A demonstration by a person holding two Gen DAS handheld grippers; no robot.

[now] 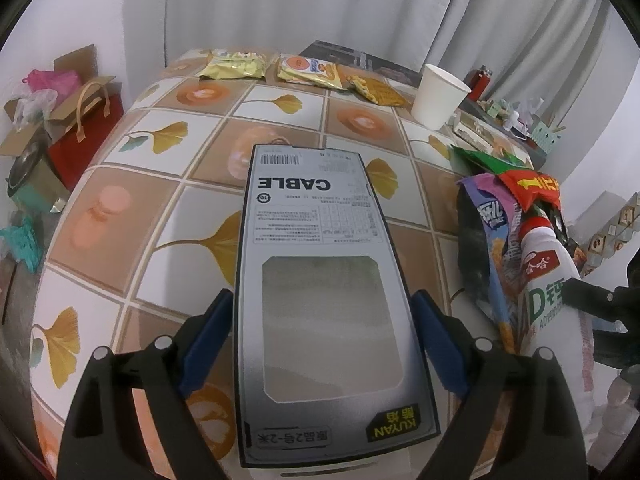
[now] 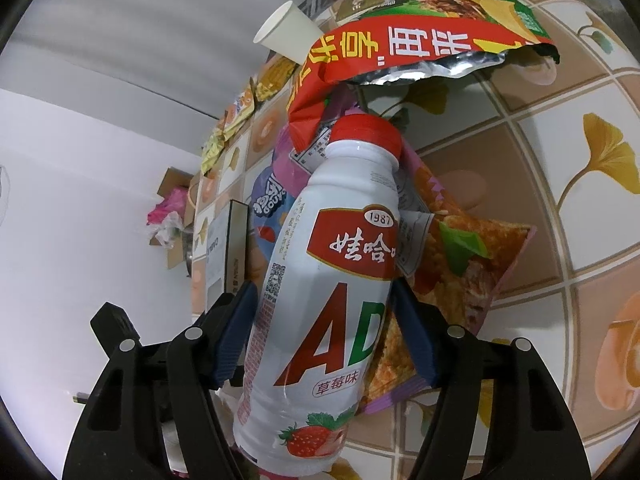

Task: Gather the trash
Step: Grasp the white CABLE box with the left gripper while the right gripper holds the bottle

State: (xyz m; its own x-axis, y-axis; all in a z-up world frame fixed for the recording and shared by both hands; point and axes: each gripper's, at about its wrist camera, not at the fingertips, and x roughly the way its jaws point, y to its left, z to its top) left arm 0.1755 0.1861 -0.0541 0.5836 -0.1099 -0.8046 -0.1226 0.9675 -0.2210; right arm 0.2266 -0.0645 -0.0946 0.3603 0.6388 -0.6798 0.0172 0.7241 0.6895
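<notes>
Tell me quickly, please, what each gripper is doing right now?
Left gripper: shut on the grey cable box.
Right gripper: shut on the white drink bottle.

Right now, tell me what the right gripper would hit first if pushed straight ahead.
The right gripper already has the white bottle between its fingers; past the cap, probably the red snack wrapper, though depth is unclear.

Left tongs (image 1: 322, 344), low in frame, clamp a cable box (image 1: 320, 280); right tongs (image 2: 322, 332), low centre, grip a milk-drink bottle (image 2: 324, 300).
</notes>
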